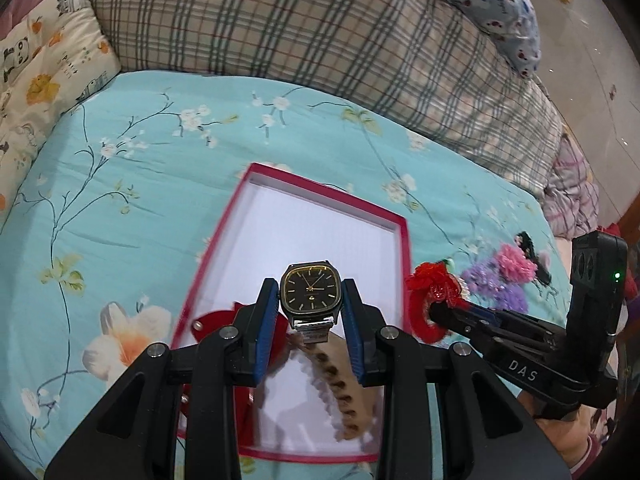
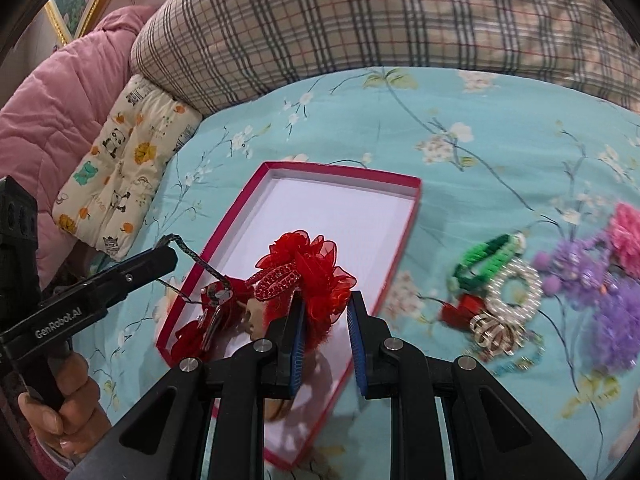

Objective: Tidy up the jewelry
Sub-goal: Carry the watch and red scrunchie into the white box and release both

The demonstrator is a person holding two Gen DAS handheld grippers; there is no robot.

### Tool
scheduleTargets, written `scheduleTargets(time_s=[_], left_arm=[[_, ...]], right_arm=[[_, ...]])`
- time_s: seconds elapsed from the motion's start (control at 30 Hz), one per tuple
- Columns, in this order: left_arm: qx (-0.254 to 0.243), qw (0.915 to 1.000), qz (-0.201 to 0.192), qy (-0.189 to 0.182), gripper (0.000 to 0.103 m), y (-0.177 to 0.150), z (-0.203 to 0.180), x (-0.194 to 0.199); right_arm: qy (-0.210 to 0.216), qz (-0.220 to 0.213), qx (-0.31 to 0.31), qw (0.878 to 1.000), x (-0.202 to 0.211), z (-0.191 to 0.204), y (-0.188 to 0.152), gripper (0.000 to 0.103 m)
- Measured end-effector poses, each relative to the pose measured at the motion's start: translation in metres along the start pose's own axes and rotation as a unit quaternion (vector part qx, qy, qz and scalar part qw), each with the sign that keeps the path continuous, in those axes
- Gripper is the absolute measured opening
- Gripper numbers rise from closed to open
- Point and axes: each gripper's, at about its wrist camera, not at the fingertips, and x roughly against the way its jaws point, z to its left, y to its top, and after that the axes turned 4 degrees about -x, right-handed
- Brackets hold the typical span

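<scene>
watch (image 1: 311, 293): square dark dial, gilt rim, metal band, clenched in left tongs (image 1: 311, 322) above red box (image 1: 403, 240) | red gauze scrunchie (image 2: 308, 276): gripped by right tongs (image 2: 325, 344) over bed (image 2: 460, 184)

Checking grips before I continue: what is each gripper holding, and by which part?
Left gripper clamps the watch by the sides of its case. Right gripper pinches the red flower hair tie at the lower edge of its bloom.

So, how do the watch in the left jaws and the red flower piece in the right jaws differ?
The watch is hard metal, with a dark square dial and a steel band; the red flower piece is soft, ruffled fabric with a sparkly clip. The watch is compact and fits between the pads; the flower piece bulges well beyond them. Shared: each is clamped and held above the red box.
</scene>
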Motion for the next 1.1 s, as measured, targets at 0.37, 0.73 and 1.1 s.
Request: scheduleTargets(time_s=[0.37, 0.73, 1.1], left_arm=[[0.010, 0.9998, 0.010, 0.013, 0.029, 0.013, 0.020, -0.034], [0.001, 0.9990, 0.035, 0.027, 0.029, 0.010, 0.028, -0.064], [-0.024, 0.9976, 0.056, 0.033, 0.029, -0.011, 0.031, -0.065]], right_arm=[[-0.006, 0.022, 0.001, 1.000, -0.048, 0.000, 0.013, 0.020], [-0.016, 0.046, 0.007, 0.999, -0.076, -0.005, 0.018, 0.020], [-0.023, 0.066, 0.018, 0.997, -0.087, -0.003, 0.012, 0.020]])
